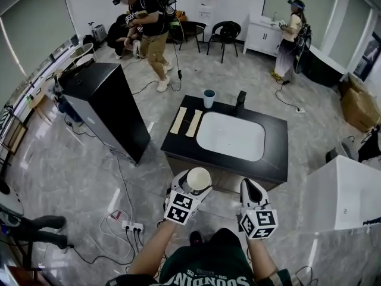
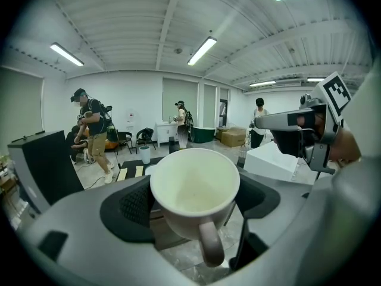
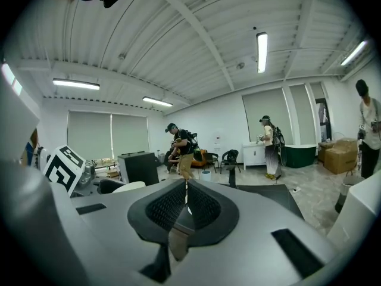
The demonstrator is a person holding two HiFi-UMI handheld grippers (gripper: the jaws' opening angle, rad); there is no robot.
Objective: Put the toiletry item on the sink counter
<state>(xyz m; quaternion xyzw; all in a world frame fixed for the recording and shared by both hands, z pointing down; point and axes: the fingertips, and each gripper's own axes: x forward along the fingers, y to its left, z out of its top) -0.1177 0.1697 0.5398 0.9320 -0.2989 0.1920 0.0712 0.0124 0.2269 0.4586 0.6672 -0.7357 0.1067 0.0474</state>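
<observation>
I find the counter [image 1: 275,151] bare along its near edge and right side, with the basin [image 1: 231,136] sunk in the middle. Two pale strips [image 1: 178,120] occupy its left part, and a cup [image 1: 209,98] and a dark item [image 1: 241,97] stand at the far edge. A black cabinet [image 1: 107,106] flanks the approach on the left and a white unit [image 1: 342,189] on the right, with cables [image 1: 128,219] lying on the left floor.

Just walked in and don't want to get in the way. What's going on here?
A person faces the black sink counter with a gripper in each hand. The left gripper is clamped on an empty cream mug, held upright short of the counter's near edge. The right gripper is beside it, jaws together on nothing.
</observation>
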